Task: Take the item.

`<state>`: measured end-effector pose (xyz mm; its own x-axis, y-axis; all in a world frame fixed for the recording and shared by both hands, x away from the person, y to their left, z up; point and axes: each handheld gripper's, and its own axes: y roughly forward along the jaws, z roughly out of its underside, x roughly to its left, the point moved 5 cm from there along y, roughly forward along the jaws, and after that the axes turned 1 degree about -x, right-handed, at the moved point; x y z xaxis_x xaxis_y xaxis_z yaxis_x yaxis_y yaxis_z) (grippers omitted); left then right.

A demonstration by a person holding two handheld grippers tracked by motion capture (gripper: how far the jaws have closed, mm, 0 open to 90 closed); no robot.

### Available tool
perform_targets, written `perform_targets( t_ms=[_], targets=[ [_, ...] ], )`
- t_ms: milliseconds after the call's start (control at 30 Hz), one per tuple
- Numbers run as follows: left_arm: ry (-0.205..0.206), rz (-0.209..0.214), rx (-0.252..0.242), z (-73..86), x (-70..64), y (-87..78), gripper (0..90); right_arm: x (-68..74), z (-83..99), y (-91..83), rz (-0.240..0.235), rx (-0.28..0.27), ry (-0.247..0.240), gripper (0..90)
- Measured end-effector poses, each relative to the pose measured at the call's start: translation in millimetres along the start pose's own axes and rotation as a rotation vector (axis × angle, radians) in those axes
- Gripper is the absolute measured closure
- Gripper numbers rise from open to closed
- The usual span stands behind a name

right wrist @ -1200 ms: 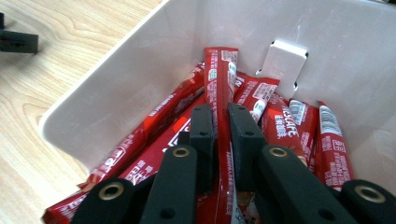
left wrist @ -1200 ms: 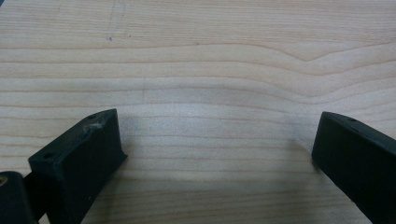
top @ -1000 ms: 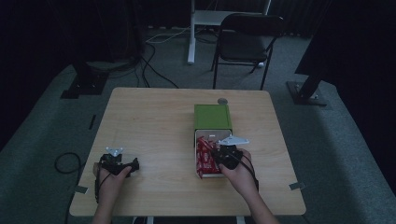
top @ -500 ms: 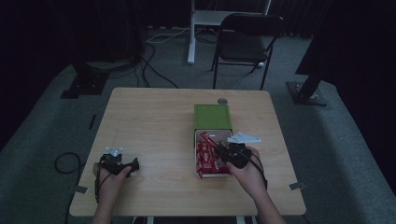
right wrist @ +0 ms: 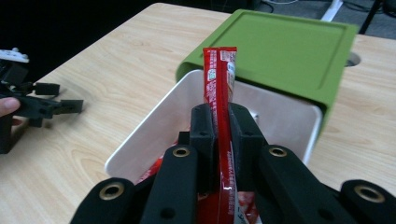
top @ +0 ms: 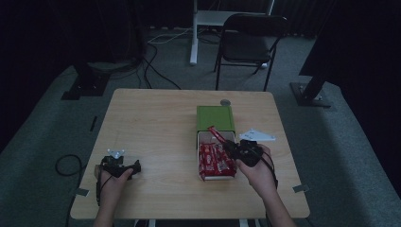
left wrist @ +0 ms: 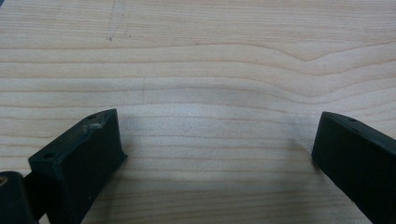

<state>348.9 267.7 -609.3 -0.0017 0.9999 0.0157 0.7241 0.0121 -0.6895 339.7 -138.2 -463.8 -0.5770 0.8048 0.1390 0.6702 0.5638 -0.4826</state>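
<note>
One red snack packet (right wrist: 220, 93) stands clamped between the closed jaws of the right hand-held gripper (right wrist: 219, 126), and we see it from the right gripper view rising upright above the jaw tips, its top edge level with the near rim of the green lid (right wrist: 280, 51). In the high view the same packet (top: 216, 134) slants up and away from the right hand-held gripper (top: 232, 147), lifted clear of the white box (top: 200, 156) and poised over its far end, just in front of the green lid (top: 215, 117). More red packets (top: 215, 161) lie packed flat inside the white box, which sits right of centre on the wooden bench (top: 156, 123); the lid lies against the box's far end and partly covers it.

We find the left hand-held gripper (top: 138, 166) well apart from all this, near the bench's front left corner, held low in the person's left hand (top: 113, 179). From the left gripper view its jaws stand wide apart with bare wood grain between them and nothing in their grip; they sit close to the bench top (left wrist: 205, 70). The person's right hand (top: 255, 165) holds its tool beside the box's right wall. A small grey disc (top: 225, 101) lies at the bench's far edge, and a dark folding chair (top: 250, 38) stands on the floor beyond.
</note>
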Motion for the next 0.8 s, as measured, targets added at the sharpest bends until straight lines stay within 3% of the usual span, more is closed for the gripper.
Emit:
perform_targets(
  t_ms=[800],
  targets=[
    [0.001, 0.000, 0.000, 0.0, 0.0, 0.0, 2.6, -49.1, 3.6, -22.2, 0.129, -0.062, 0.040, 81.7]
  ],
)
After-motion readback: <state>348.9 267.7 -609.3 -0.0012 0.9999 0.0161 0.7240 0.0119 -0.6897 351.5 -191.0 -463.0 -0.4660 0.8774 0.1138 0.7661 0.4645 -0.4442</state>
